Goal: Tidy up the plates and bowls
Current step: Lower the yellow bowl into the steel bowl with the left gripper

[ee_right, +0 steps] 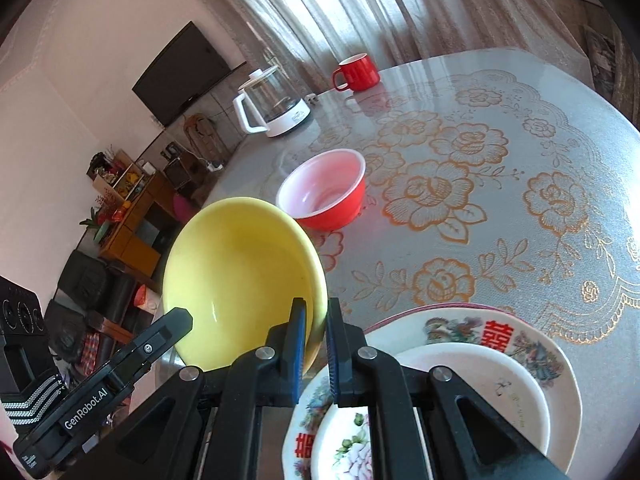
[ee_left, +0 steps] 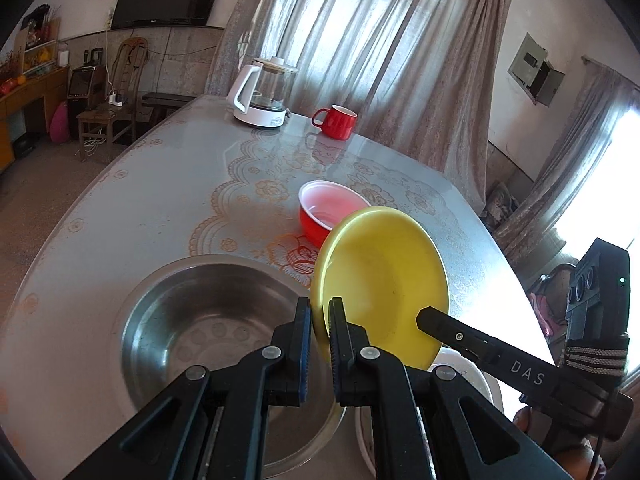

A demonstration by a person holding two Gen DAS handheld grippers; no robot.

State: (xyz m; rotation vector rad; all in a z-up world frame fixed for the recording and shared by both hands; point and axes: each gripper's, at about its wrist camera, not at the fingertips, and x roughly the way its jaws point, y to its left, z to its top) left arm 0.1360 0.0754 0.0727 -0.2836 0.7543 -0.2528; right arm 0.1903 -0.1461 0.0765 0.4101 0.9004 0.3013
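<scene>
A yellow bowl (ee_left: pixel 384 280) (ee_right: pixel 236 268) hangs tilted in the air above the table, held by both grippers at once. My left gripper (ee_left: pixel 320 308) is shut on its left rim. On the opposite rim my right gripper (ee_right: pixel 316 308) is shut as well. A red bowl (ee_left: pixel 332 208) (ee_right: pixel 324 192) with a white inside stands on the table just beyond it. Under my left gripper sits a large steel bowl (ee_left: pixel 200 320). Below my right gripper lies a stack of patterned plates (ee_right: pixel 500 360), with a white plate (ee_left: pixel 468 372) showing under the yellow bowl.
A red mug (ee_left: pixel 338 122) (ee_right: pixel 358 72) and a glass kettle (ee_left: pixel 264 94) (ee_right: pixel 276 104) with a white handle stand at the far side of the round table (ee_right: pixel 500 184). Curtains hang behind them. A chair and cabinets stand off to the left.
</scene>
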